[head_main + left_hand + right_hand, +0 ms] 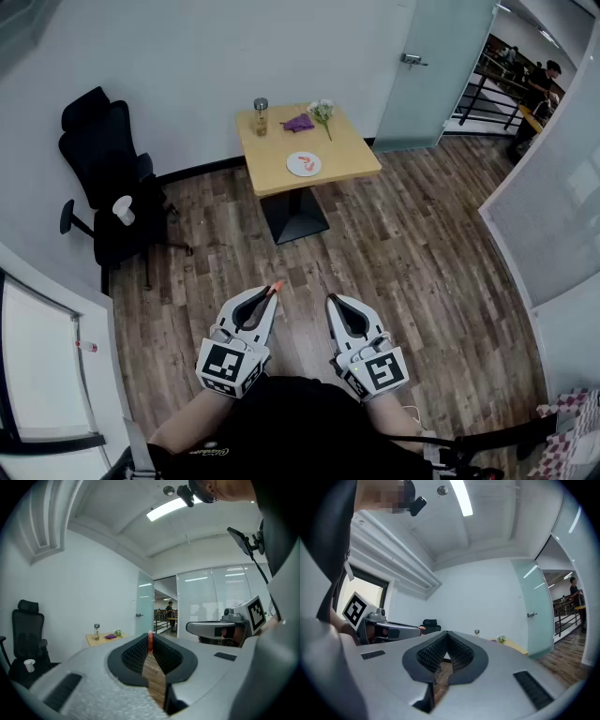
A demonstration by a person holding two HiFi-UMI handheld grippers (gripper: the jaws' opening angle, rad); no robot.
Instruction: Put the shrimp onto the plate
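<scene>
— Shrimp [276, 286]: where is it right now?

— You have it pinched at the very tip of your left gripper [272, 292]. The jaws are closed on it, and a reddish-orange end pokes out past the pads.

— And the other claw?

— Your right gripper [331, 301] is just beside the left one, with its jaws pressed together pad to pad. Both are held low over the wooden floor [422, 272].

— The plate?

— The plate [315, 169] is well ahead of both claws, on the near part of the yellow table [352, 150]. A small orange piece lies on it, too small to identify. Beyond the plate are a lidded bottle [261, 116], a purple cloth [299, 122] and a bunch of flowers [322, 111].

— Anything off to the side?

— Far to the left of your left gripper is a black office chair [98, 150] with a white cup [123, 210] on its seat.

— Any writing to read?

— Each gripper's cube shows black-and-white square markers. There is white print on your black shirt [202, 452], just behind the left gripper, but it is too small to read.
</scene>
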